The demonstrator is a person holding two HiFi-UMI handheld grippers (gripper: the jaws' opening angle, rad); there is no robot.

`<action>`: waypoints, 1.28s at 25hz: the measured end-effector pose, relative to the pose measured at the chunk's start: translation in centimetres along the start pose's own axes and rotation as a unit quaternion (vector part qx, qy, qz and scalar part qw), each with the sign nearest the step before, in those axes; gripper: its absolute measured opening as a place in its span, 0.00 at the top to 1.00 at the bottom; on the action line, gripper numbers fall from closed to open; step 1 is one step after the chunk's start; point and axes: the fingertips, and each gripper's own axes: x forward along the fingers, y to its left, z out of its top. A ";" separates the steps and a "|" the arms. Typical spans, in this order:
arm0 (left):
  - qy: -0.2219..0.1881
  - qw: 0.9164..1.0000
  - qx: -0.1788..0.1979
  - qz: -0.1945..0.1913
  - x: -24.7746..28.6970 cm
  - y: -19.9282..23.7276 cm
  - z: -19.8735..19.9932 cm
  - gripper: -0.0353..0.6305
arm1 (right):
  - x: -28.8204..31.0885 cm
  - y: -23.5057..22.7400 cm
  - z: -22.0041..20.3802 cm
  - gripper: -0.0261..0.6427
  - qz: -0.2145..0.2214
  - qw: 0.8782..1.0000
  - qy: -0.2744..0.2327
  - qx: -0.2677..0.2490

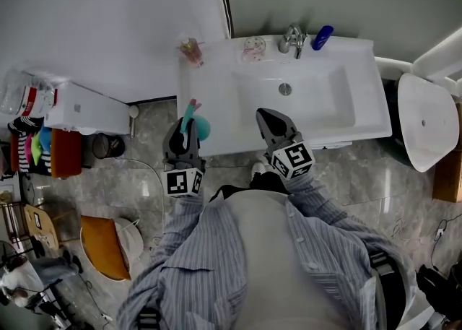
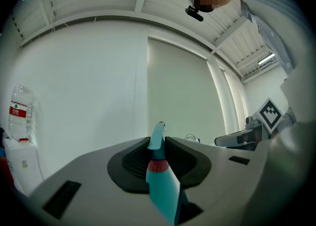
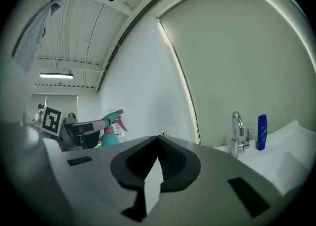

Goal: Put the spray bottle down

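the left gripper [image 1: 182, 130] hides part of the bottle [image 1: 203, 128] from above; in its own view the bottle's base runs off the bottom edge. the toilet [image 1: 426, 126] is cut by the right edge. the round thing [image 1: 254, 47] by the tap [image 1: 292, 38] is too small to tell.

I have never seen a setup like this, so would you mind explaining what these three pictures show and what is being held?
There is no robot here: a person holds a two-jaw gripper in each hand. The head view looks down from a camera on the person's head; the other two views come from cameras riding on the grippers. The left gripper is clamped on a teal spray bottle, in front of a white sink. The right gripper is shut and empty. Along the sink's back edge stand a faucet, a blue bottle and a cup.
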 end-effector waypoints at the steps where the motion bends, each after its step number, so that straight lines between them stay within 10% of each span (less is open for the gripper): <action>1: 0.004 1.000 0.000 -0.001 0.7 0.1 -0.4 0.82 | 0.6 -0.4 -0.1 0.94 0.002 1.000 0.003 0.000; 32: 0.059 0.990 -0.044 -0.121 6.3 0.9 -18.2 0.82 | 8.4 0.5 -13.7 0.94 -0.015 0.992 0.125 0.016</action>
